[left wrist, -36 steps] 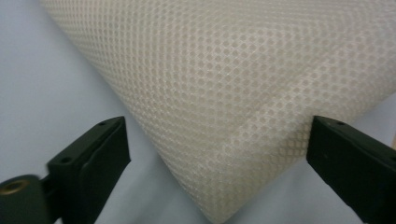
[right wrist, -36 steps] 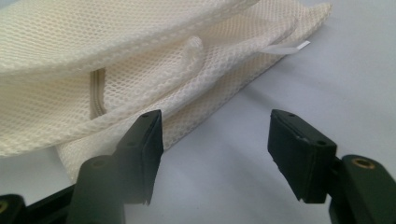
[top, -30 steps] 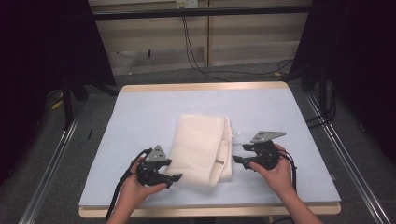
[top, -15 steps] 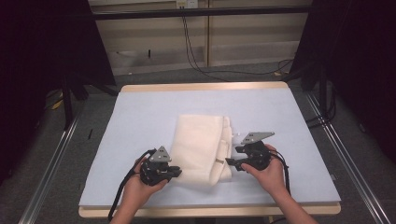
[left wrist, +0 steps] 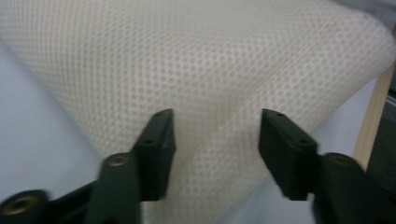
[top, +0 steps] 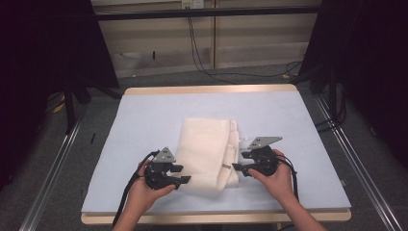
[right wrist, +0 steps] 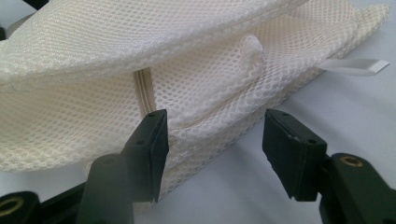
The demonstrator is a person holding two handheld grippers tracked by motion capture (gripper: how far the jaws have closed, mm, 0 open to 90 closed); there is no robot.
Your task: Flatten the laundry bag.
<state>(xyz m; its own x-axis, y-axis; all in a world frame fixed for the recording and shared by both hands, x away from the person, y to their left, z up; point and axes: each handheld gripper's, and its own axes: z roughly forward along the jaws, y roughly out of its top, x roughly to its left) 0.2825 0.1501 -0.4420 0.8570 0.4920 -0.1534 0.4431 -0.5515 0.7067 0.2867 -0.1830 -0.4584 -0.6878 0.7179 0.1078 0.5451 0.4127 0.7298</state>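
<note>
Cream-white mesh fabric, a folded net bag with a zip seam [top: 208,151], lies on the pale blue bench [top: 144,115] between my two grippers. Its long axis runs away from me toward the far edge, and the layered, open edge with the small white ribbon tab [right wrist: 355,66] faces my right gripper [top: 239,168], while the smooth fold faces my left gripper [top: 184,174].

Both grippers stand wide, holding nothing. The left one's jaws straddle the near corner of the fold, the mesh [left wrist: 201,70] right in front of them. The right one's jaws sit low at the bench, just beside the stacked edges [right wrist: 196,112].

My worry is on the right: the layers there are loose and gaping, so closing now could catch only the bottom ply, or the zip seam [right wrist: 144,88] alone, and the upper layer would slide off when I lift. On the left, the jaws may skid over the rounded fold and pinch too shallow a bite. Uneven holds would twist the bag and undo its fold.
</note>
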